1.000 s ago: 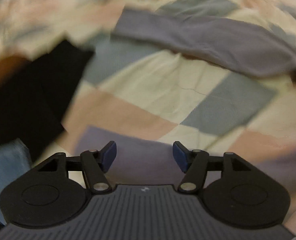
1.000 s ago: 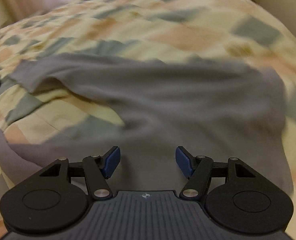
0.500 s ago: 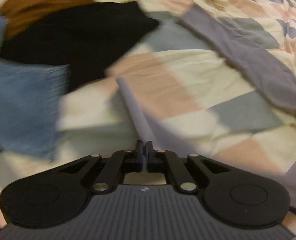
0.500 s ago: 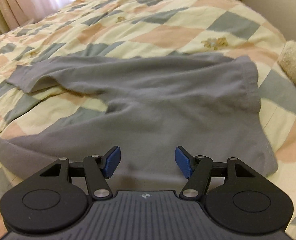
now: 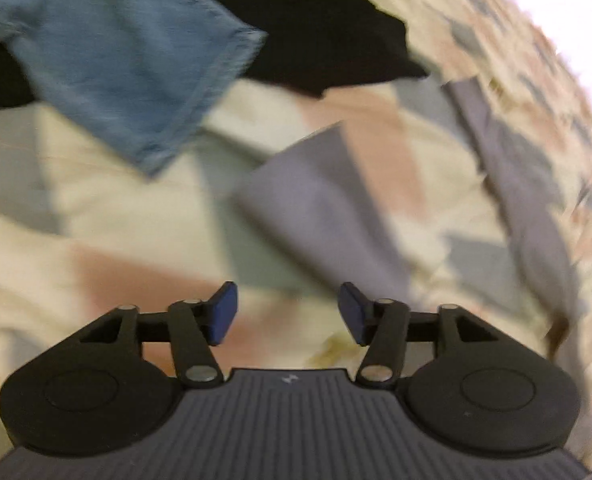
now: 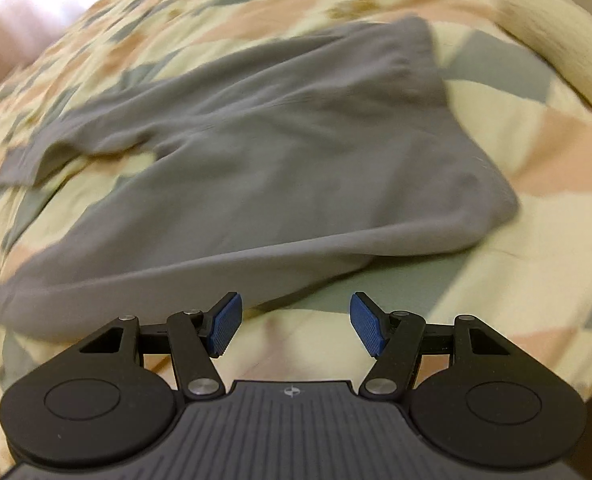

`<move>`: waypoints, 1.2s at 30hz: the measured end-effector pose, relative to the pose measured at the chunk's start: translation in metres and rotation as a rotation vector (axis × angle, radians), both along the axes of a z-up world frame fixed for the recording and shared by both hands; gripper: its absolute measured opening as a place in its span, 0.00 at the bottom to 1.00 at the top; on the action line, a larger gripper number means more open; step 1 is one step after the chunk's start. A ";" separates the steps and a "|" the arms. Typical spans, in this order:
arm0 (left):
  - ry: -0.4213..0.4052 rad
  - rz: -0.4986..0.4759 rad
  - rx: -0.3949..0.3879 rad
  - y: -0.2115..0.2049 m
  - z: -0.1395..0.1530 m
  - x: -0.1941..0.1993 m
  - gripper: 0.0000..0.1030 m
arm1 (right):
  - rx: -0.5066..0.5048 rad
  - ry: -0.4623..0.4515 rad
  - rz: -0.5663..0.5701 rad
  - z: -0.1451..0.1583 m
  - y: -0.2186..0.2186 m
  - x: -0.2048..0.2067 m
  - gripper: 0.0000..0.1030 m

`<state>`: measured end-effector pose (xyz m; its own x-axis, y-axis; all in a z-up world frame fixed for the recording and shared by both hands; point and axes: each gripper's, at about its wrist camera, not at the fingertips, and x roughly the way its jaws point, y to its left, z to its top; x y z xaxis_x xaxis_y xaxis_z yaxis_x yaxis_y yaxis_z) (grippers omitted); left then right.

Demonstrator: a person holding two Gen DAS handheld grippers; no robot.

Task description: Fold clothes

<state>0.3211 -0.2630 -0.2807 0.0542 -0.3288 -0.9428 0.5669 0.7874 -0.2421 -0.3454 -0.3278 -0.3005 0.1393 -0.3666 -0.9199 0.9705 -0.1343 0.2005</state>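
Note:
A grey long-sleeved shirt (image 6: 279, 168) lies spread on a checked bedspread (image 6: 536, 240). Its body fills the middle of the right wrist view; one sleeve reaches to the left. My right gripper (image 6: 291, 322) is open and empty, just in front of the shirt's near edge. In the left wrist view a grey sleeve end (image 5: 320, 200) lies flat ahead of my left gripper (image 5: 287, 316), which is open and empty. The other sleeve (image 5: 512, 168) runs along the right.
A blue denim garment (image 5: 119, 60) and a black garment (image 5: 328, 20) lie at the top left of the left wrist view. A cream fluffy roll (image 6: 556, 48) lies at the bed's right side in the right wrist view.
My left gripper shut on the grey sleeve, carried it left, and has now opened, leaving the sleeve flat. My right gripper stayed open and drew back to the shirt's near edge.

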 end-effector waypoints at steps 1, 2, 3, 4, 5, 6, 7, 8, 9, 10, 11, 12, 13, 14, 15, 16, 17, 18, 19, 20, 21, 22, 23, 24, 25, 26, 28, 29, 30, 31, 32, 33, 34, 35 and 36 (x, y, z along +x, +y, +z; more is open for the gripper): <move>0.004 0.018 -0.008 -0.009 -0.008 0.001 0.59 | -0.005 0.005 -0.038 0.000 0.003 -0.003 0.61; 0.011 0.040 -0.003 -0.017 -0.017 0.002 0.59 | -0.011 0.008 -0.071 0.000 0.005 -0.006 0.61; 0.018 0.062 0.001 -0.024 -0.027 0.003 0.58 | -0.021 0.007 -0.114 0.000 0.009 -0.010 0.61; 0.036 0.093 0.003 -0.025 -0.038 0.007 0.52 | -0.029 -0.001 -0.152 0.000 0.014 -0.013 0.61; 0.055 0.119 0.001 -0.025 -0.044 0.012 0.48 | -0.037 -0.010 -0.191 0.000 0.018 -0.017 0.61; 0.072 0.145 -0.001 -0.025 -0.050 0.016 0.28 | -0.043 -0.029 -0.239 -0.001 0.023 -0.024 0.61; 0.074 0.164 0.000 -0.024 -0.053 0.020 0.03 | -0.047 -0.047 -0.293 -0.001 0.028 -0.032 0.61; 0.072 0.165 -0.004 -0.023 -0.052 0.024 0.01 | -0.052 -0.065 -0.347 -0.001 0.032 -0.040 0.61; 0.055 0.151 -0.008 -0.023 -0.051 0.028 0.01 | -0.062 -0.087 -0.416 -0.001 0.035 -0.051 0.61; 0.009 0.114 -0.021 -0.024 -0.044 0.028 0.01 | -0.072 -0.108 -0.484 -0.001 0.039 -0.062 0.57; -0.038 0.075 -0.034 -0.025 -0.036 0.028 0.01 | -0.091 -0.129 -0.548 0.001 0.043 -0.072 0.54; -0.089 0.012 -0.048 -0.026 -0.027 0.026 0.01 | -0.108 -0.151 -0.612 0.002 0.046 -0.083 0.50; -0.133 -0.045 -0.054 -0.025 -0.019 0.022 0.01 | -0.118 -0.167 -0.655 0.003 0.048 -0.091 0.49; -0.171 -0.093 -0.051 -0.024 -0.013 0.019 0.01 | -0.127 -0.183 -0.698 0.004 0.049 -0.100 0.48; -0.182 -0.123 -0.023 -0.021 -0.013 0.017 0.01 | -0.136 -0.195 -0.721 0.003 0.049 -0.107 0.48; -0.194 -0.154 0.005 -0.018 -0.013 0.016 0.01 | -0.144 -0.207 -0.743 0.003 0.048 -0.113 0.48; -0.203 -0.183 0.033 -0.014 -0.013 0.014 0.01 | -0.141 -0.218 -0.747 0.000 0.045 -0.118 0.48; -0.199 -0.202 0.066 -0.011 -0.017 0.014 0.02 | -0.135 -0.236 -0.753 -0.004 0.041 -0.122 0.48; -0.206 -0.211 0.097 -0.004 -0.025 0.016 0.02 | -0.130 -0.258 -0.761 -0.010 0.038 -0.124 0.48; -0.207 -0.209 0.127 -0.004 -0.033 0.016 0.02 | -0.124 -0.279 -0.769 -0.016 0.034 -0.127 0.48; -0.192 -0.211 0.142 -0.005 -0.040 0.017 0.02 | -0.114 -0.284 -0.784 -0.023 0.030 -0.130 0.48; -0.189 -0.213 0.143 -0.003 -0.043 0.016 0.02 | -0.103 -0.289 -0.800 -0.031 0.026 -0.132 0.48; -0.185 -0.208 0.127 -0.002 -0.044 0.016 0.02 | -0.096 -0.294 -0.824 -0.036 0.024 -0.134 0.48; -0.181 -0.204 0.111 -0.002 -0.045 0.016 0.06 | -0.105 -0.320 -0.851 -0.043 0.022 -0.137 0.48; -0.175 -0.198 0.095 -0.002 -0.046 0.016 0.08 | -0.110 -0.342 -0.875 -0.049 0.020 -0.141 0.48; -0.151 -0.172 0.071 0.001 -0.047 0.020 0.08 | -0.115 -0.364 -0.898 -0.054 0.017 -0.144 0.48; -0.114 -0.124 0.040 0.005 -0.049 0.027 0.11 | -0.112 -0.368 -0.881 -0.059 0.010 -0.142 0.19; -0.114 -0.113 0.040 0.007 -0.049 0.028 0.08 | -0.111 -0.370 -0.873 -0.062 0.007 -0.141 0.03; -0.115 -0.105 0.039 0.008 -0.049 0.028 0.00 | -0.111 -0.370 -0.864 -0.064 0.003 -0.139 0.04; -0.129 -0.113 0.031 0.010 -0.045 0.026 0.00 | -0.131 -0.339 -0.842 -0.057 0.004 -0.136 0.03; -0.143 -0.122 0.024 0.012 -0.041 0.023 0.00 | -0.153 -0.308 -0.819 -0.051 0.004 -0.133 0.03; -0.158 -0.131 0.015 0.015 -0.036 0.021 0.00 | -0.184 -0.287 -0.804 -0.041 0.008 -0.133 0.03; -0.170 -0.142 -0.007 0.020 -0.028 0.017 0.00 | -0.215 -0.266 -0.789 -0.030 0.011 -0.134 0.02; -0.180 -0.143 -0.028 0.026 -0.019 0.015 0.00 | -0.234 -0.258 -0.785 -0.020 0.016 -0.136 0.02; -0.182 -0.140 -0.051 0.033 -0.009 0.013 0.00 | -0.250 -0.253 -0.777 -0.008 0.021 -0.140 0.02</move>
